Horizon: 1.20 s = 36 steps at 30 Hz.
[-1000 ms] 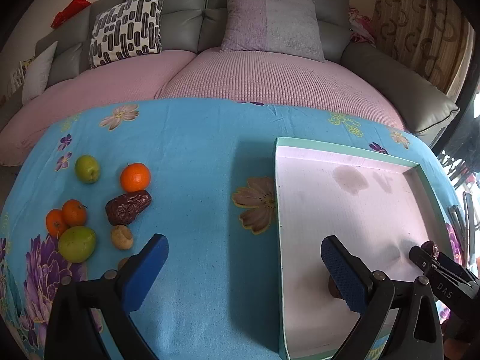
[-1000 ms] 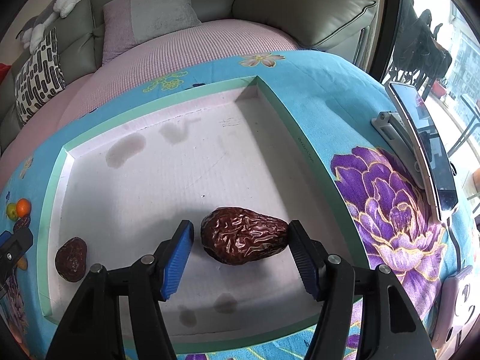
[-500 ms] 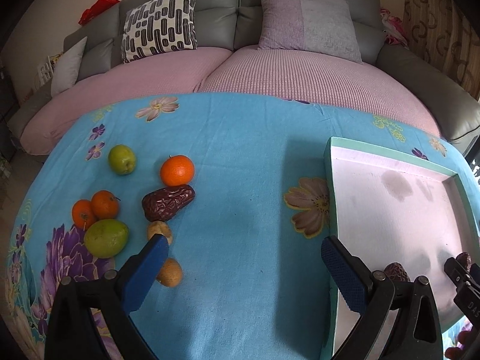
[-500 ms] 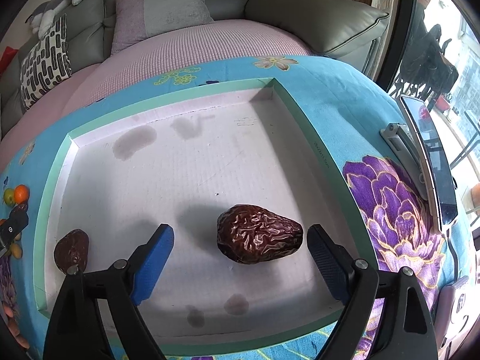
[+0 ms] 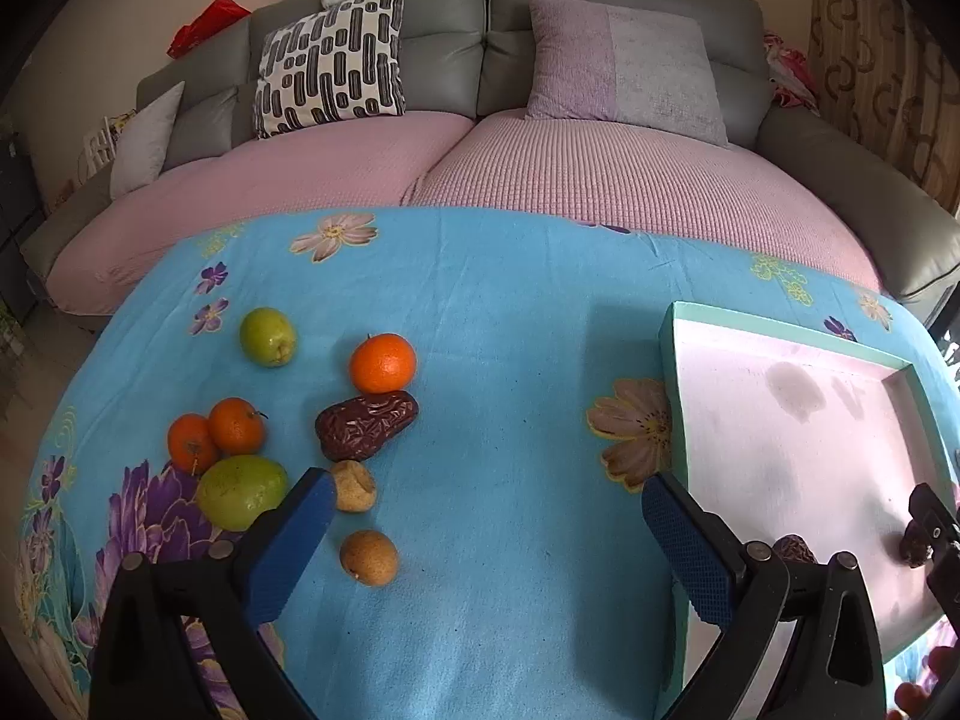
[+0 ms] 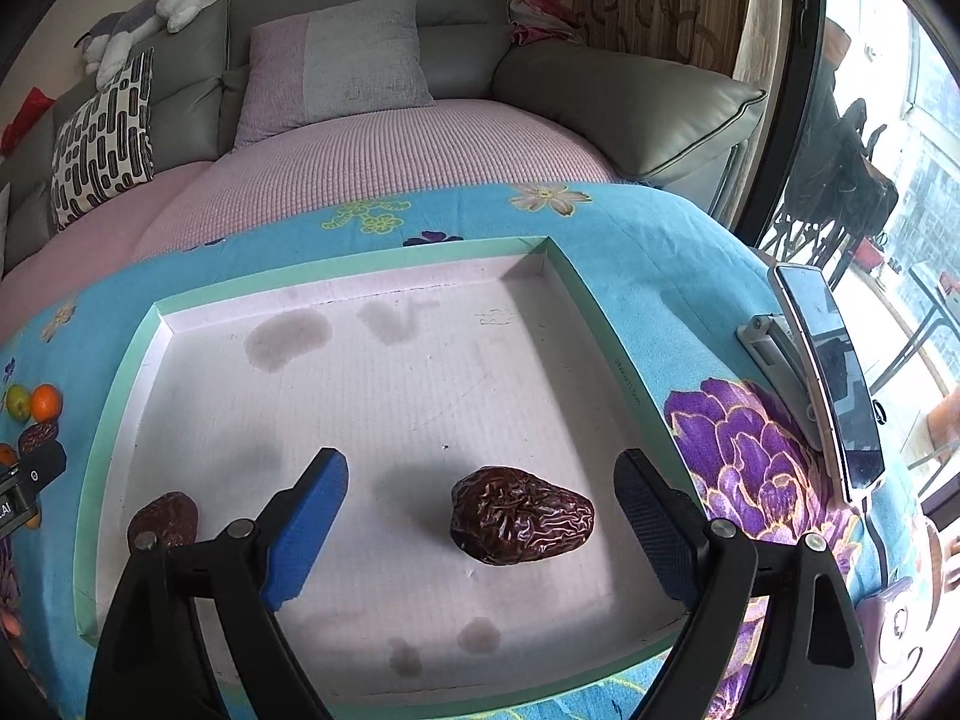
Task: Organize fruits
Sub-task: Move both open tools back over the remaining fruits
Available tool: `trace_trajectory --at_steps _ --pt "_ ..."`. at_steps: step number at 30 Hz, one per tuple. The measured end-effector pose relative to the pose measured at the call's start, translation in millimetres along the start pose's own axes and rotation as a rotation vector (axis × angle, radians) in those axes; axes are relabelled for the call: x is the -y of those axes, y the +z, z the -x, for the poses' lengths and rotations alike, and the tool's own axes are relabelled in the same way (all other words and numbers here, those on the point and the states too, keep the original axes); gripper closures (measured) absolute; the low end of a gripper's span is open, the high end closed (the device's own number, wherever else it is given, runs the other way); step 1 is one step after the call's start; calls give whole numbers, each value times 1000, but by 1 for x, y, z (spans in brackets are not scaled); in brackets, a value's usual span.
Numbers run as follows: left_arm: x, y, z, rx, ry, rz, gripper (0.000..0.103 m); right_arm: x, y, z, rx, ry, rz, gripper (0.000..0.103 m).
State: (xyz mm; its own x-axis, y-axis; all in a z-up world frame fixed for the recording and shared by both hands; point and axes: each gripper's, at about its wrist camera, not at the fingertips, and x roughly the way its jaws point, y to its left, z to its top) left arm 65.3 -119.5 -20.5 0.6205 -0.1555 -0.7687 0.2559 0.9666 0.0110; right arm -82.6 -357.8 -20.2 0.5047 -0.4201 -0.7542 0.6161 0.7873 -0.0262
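Note:
A big wrinkled date (image 6: 521,523) lies in the white tray with the green rim (image 6: 612,348), between the spread fingers of my open right gripper (image 6: 480,516), untouched. A smaller date (image 6: 163,521) lies at the tray's near left. My open, empty left gripper (image 5: 486,528) hovers over the blue cloth. Left of it lie a date (image 5: 366,426), an orange (image 5: 383,362), two small oranges (image 5: 216,432), two green fruits (image 5: 267,336) (image 5: 241,491) and two small brown fruits (image 5: 368,557). The tray (image 5: 672,396) is to its right.
The table has a blue flowered cloth (image 5: 492,312). A sofa with pink cushions (image 5: 540,162) stands behind it. A phone on a stand (image 6: 822,372) sits at the table's right edge, beside the tray.
My right gripper has opened, let go of the big date in the tray and drawn back. My left gripper has swung left from the tray toward the loose fruit.

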Motion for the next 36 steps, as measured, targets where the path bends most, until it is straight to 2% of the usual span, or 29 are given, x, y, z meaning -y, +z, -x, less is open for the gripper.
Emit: trace_trajectory --at_steps 5,11,14,21,25,28,31,36 --pt "-19 4 5 35 30 3 0 -14 2 7 22 60 -6 12" --pt "-52 10 8 65 66 33 0 -40 1 10 19 102 44 12" --pt "-67 12 9 69 87 38 0 -55 -1 15 56 147 77 12" --pt "-105 15 14 86 107 78 0 -99 -7 13 13 208 162 12" --pt "-134 17 23 117 91 145 0 -127 -13 13 -11 259 218 12" --pt "-158 18 31 142 68 206 0 -143 -16 17 -6 312 227 12" --pt "-176 17 37 161 77 229 0 -160 -17 23 6 377 233 12" --pt "-196 13 33 138 60 256 0 -189 -24 30 15 461 260 12"
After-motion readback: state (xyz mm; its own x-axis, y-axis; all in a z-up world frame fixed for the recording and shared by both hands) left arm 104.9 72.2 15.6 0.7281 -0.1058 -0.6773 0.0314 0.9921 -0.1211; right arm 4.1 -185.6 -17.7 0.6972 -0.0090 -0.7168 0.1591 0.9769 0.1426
